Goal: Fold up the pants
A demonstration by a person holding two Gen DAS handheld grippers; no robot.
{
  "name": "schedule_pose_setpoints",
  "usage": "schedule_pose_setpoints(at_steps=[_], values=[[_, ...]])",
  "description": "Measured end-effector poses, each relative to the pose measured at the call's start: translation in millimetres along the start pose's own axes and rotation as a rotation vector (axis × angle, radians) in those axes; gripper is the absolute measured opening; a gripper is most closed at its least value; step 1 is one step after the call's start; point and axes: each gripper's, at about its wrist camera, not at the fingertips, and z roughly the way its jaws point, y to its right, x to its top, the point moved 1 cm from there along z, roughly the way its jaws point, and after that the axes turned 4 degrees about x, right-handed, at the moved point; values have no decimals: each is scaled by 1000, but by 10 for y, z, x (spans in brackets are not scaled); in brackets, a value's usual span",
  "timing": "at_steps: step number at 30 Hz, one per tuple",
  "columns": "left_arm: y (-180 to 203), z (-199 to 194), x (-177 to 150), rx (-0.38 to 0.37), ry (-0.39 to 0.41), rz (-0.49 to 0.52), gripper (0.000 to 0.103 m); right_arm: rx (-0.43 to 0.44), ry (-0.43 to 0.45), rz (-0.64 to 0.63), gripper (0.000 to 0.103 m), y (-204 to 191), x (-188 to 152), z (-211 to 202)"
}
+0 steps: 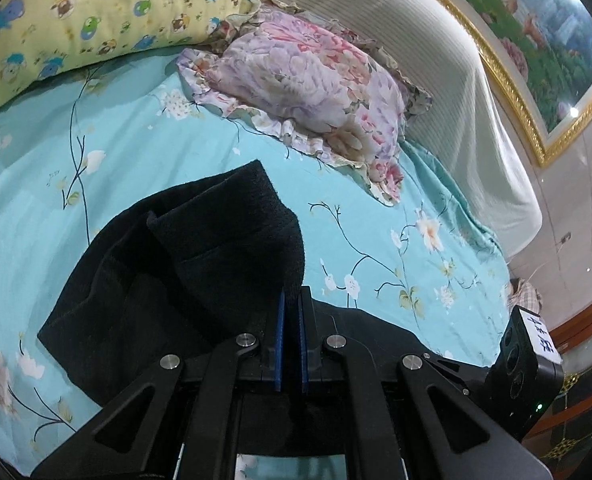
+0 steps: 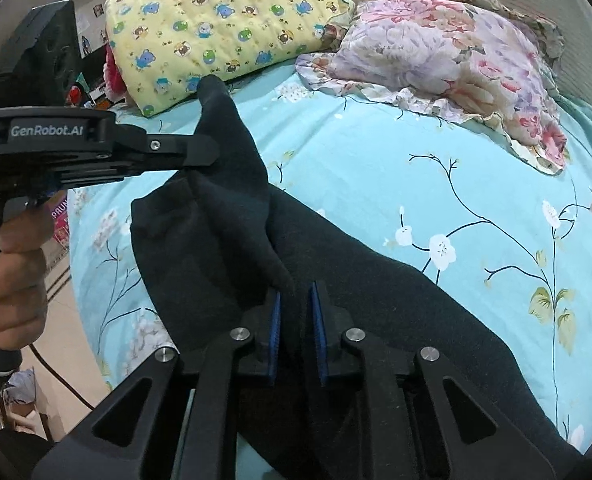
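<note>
The black pants (image 1: 156,280) lie on the turquoise flowered bedsheet (image 1: 136,152). My left gripper (image 1: 290,300) is shut on a lifted fold of the pants, which rises above the blue pads. My right gripper (image 2: 296,300) is shut on another raised edge of the pants (image 2: 375,292), with cloth between its pads. In the right wrist view the left gripper (image 2: 204,152) comes in from the left, held by a hand, and pinches a peaked fold. The rest of the pants stretches to the lower right.
A yellow cartoon-print pillow (image 1: 96,12) and a pink-purple flowered pillow (image 1: 315,80) lie at the head of the bed. A white covered headboard (image 1: 435,60) and a gold-framed picture (image 1: 535,32) stand at the right. The bed's left edge and floor (image 2: 68,320) show in the right wrist view.
</note>
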Motion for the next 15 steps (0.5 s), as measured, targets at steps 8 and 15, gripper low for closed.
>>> schedule_pose_setpoints(at_steps=[8,15], values=[[-48,-62,-15,-26,12,-19,4,-7,-20,-50,24,-116,33,27],[-209,-195,-64,-45,29,-47,4,49,-32,-86,7,-308,66,74]])
